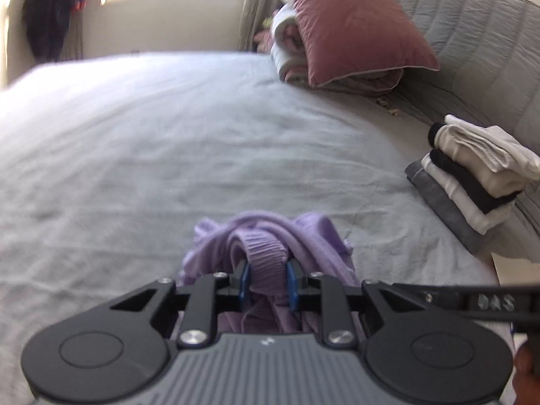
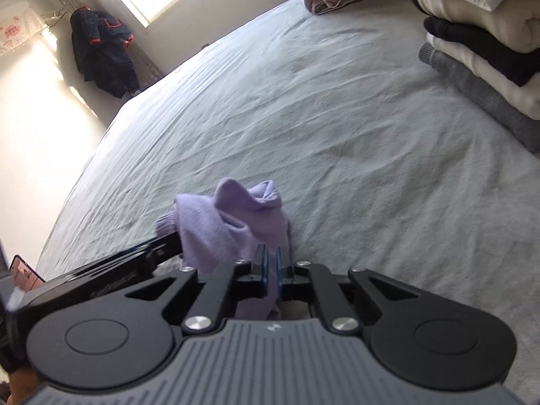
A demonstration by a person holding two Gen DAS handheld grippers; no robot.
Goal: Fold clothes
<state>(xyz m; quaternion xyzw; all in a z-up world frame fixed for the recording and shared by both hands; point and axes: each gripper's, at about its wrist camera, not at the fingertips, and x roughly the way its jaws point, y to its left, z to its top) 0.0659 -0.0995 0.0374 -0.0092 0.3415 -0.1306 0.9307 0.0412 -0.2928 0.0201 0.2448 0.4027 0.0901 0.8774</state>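
- My left gripper (image 1: 267,281) pinches a ribbed band of the lilac garment (image 1: 270,236); the blue pads (image 1: 292,283) press on the gathered knit from both sides, jaws narrowed onto it.
- My right gripper (image 2: 271,270) has its blue pads nearly pressed together, a thin fold of the same lilac cloth caught between them.
- The lilac garment (image 2: 233,226) is soft, slightly fuzzy knit, bunched into a rumpled heap with a ribbed cuff showing at one edge. It lies on the bed sheet (image 1: 168,141), at the near edge of the bed, well apart from the folded stack.
- The bed sheet is pale grey-white woven cotton, covered in fine shallow creases.
- The folded stack (image 1: 472,182) sits on the sheet toward the bed's right side: grey knit at the bottom, then white, black, cream and white layers, squared into flat rectangles.
- A dusty-pink pillow (image 1: 354,27) with a piped edge leans on folded bedding at the far end of the bed, beside the quilted grey headboard (image 1: 479,44).
- A dark jacket (image 2: 101,50) with red trim hangs by the wall beyond the bed.
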